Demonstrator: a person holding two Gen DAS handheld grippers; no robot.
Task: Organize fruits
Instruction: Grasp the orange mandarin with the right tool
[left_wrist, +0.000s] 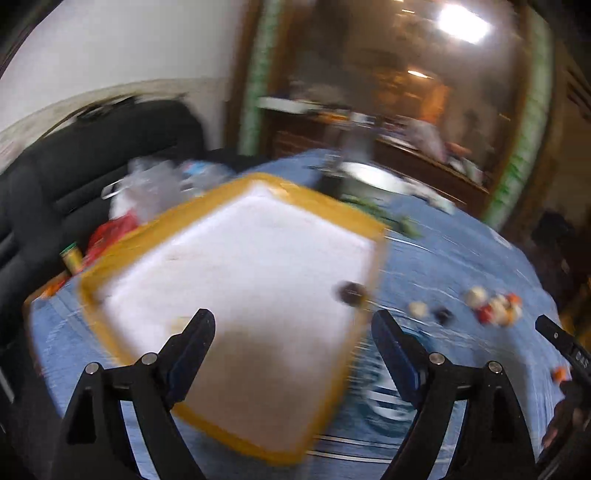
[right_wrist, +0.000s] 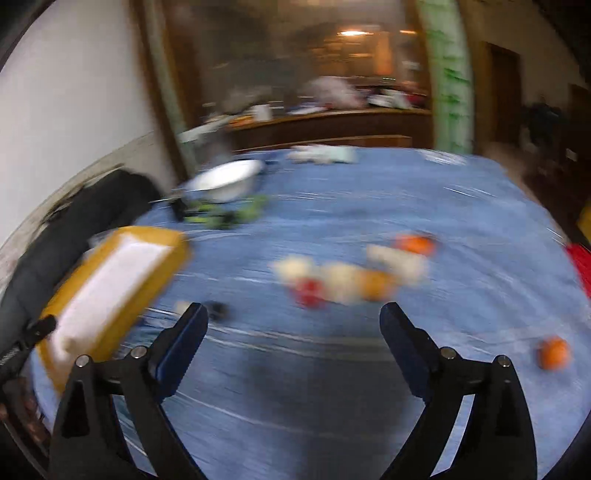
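Fruits (right_wrist: 347, 277) blurred, uncountable; 1 tray (left_wrist: 236, 266); 2 grippers agape.

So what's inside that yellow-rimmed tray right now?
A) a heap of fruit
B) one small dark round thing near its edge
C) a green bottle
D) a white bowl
B: the tray has a bare white floor apart from one small dark round thing by its rim, while the pile of fruit lies outside on the blue cloth.

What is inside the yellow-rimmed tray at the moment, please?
The tray holds one small dark round item near its right edge; blur hides what it is. The left gripper covers part of the floor.
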